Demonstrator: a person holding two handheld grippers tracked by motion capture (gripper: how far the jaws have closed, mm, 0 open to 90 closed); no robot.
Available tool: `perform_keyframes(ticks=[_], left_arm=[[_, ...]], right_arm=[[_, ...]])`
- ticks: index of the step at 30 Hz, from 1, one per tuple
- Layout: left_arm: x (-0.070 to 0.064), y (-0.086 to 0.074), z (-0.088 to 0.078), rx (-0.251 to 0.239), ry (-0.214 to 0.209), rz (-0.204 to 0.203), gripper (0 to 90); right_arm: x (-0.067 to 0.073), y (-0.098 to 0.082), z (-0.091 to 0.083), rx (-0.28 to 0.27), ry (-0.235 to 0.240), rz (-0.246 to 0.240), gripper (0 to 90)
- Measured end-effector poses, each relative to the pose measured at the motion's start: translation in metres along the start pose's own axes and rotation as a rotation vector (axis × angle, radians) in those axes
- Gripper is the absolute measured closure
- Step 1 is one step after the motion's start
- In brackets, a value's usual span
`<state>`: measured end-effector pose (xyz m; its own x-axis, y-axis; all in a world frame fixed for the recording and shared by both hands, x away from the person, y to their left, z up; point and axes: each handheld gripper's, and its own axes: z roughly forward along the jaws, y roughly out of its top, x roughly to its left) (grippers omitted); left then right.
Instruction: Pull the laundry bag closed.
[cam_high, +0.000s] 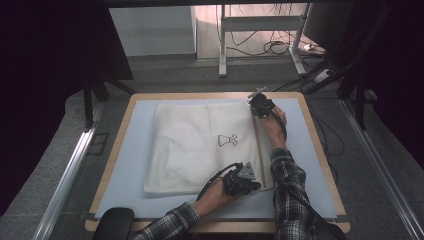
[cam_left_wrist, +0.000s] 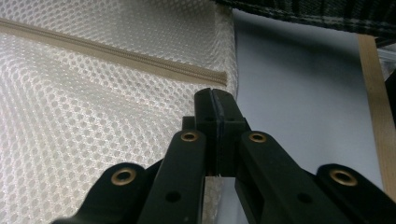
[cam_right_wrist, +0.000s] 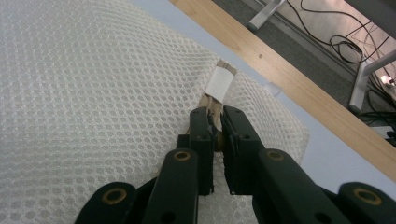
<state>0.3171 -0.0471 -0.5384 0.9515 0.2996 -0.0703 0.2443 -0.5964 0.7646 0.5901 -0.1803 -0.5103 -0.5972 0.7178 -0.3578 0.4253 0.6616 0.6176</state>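
Note:
A white mesh laundry bag (cam_high: 200, 145) lies flat on the blue mat (cam_high: 310, 165), with a small black print near its middle. A beige zipper (cam_high: 258, 150) runs along its right side. My left gripper (cam_high: 255, 185) is at the bag's near right corner. In the left gripper view its jaws (cam_left_wrist: 215, 95) are pressed together on the mesh edge (cam_left_wrist: 93, 116), just past the zipper's end (cam_left_wrist: 219, 77). My right gripper (cam_high: 254, 103) is at the far right corner, shut on the beige zipper pull (cam_right_wrist: 211, 101), beside a white tag (cam_right_wrist: 219, 81).
The mat covers a wooden table (cam_high: 135, 100). A dark rounded object (cam_high: 114, 222) sits at the near left edge. Desk legs (cam_high: 222, 40) and cables (cam_high: 272, 47) stand on the floor beyond. A plaid sleeve (cam_left_wrist: 317, 11) crosses above the left jaws.

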Motion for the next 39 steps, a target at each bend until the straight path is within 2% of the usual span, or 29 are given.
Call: perform_keyframes(ticks=[8, 10, 13, 18, 26, 29, 32, 35, 37, 39], left_arm=[[0.001, -0.001, 0.0, -0.003, -0.018, -0.016, 90.0], [0.001, -0.001, 0.0, -0.003, -0.02, -0.017, 90.0], [0.0, -0.001, -0.001, 0.001, -0.017, -0.01, 90.0], [0.0, -0.001, -0.001, 0.005, -0.013, -0.001, 90.0], [0.001, -0.001, -0.001, -0.004, -0.018, -0.011, 90.0], [0.0, -0.001, -0.001, -0.001, -0.008, -0.004, 89.3], [0.002, -0.001, -0.002, 0.0, -0.006, -0.012, 85.1], [0.003, -0.001, -0.002, -0.004, 0.002, -0.026, 78.6], [0.003, 0.0, -0.003, -0.005, 0.006, -0.026, 77.5], [0.001, 0.002, -0.003, -0.001, 0.037, -0.013, 70.3]], right_arm=[[0.002, 0.004, 0.004, 0.003, -0.023, -0.032, 81.1], [0.002, 0.005, 0.004, 0.002, -0.021, -0.027, 80.9], [0.004, 0.007, 0.006, -0.02, -0.06, -0.014, 79.7], [0.009, 0.009, 0.015, -0.008, -0.076, -0.009, 80.3], [0.011, 0.011, 0.012, 0.014, -0.062, 0.003, 79.7], [0.008, 0.008, 0.01, 0.016, -0.039, 0.035, 76.6], [0.007, 0.006, 0.007, 0.007, -0.022, 0.065, 72.8], [0.006, 0.004, 0.004, -0.005, -0.015, 0.078, 68.6], [0.006, 0.004, 0.002, -0.008, -0.013, 0.08, 67.0], [0.005, 0.003, -0.002, -0.022, -0.003, 0.09, 62.9]])
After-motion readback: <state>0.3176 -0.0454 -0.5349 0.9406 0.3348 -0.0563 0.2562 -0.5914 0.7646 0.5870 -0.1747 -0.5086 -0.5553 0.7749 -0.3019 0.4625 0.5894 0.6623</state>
